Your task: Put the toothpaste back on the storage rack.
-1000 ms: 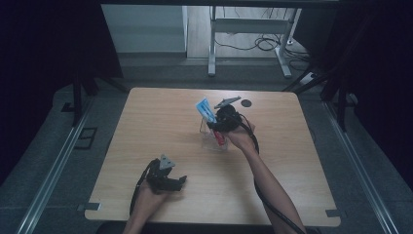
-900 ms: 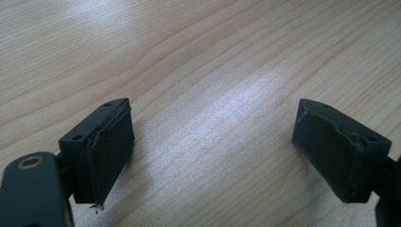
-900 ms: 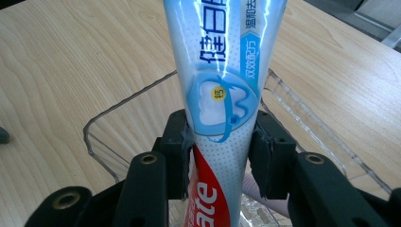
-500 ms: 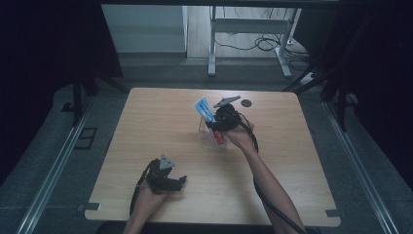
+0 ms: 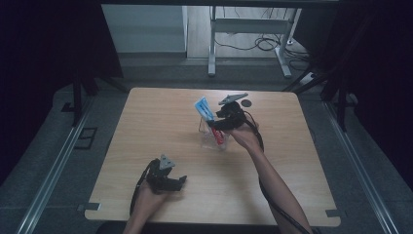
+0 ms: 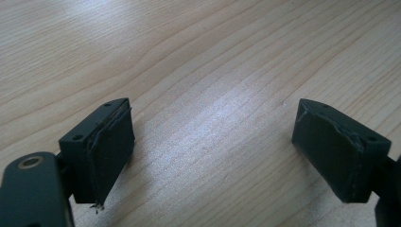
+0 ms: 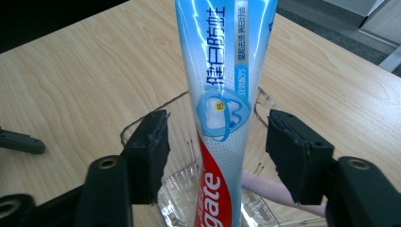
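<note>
A blue, white and red toothpaste tube (image 7: 222, 94) stands leaning in a clear plastic cup (image 7: 137, 125) with a pink toothbrush (image 7: 269, 191). My right gripper (image 7: 215, 137) straddles the tube, and its jaws have just been opening. Both pads stand clear of the tube's sides, so it is open. In the high view the tube (image 5: 203, 108) and cup (image 5: 214, 140) sit at the table's middle back, with the right gripper (image 5: 213, 126) at them. The left gripper (image 5: 180, 183) rests near the front edge, its jaws (image 6: 213, 142) wide open over bare wood.
A small black disc (image 5: 246, 103) lies on the wooden table (image 5: 292, 161) behind the right hand. Beyond the far edge stand a metal table frame (image 5: 214, 44) and floor cables.
Both hands, the tube and the cup stay where they were in the high view; no shift can be made out there.
</note>
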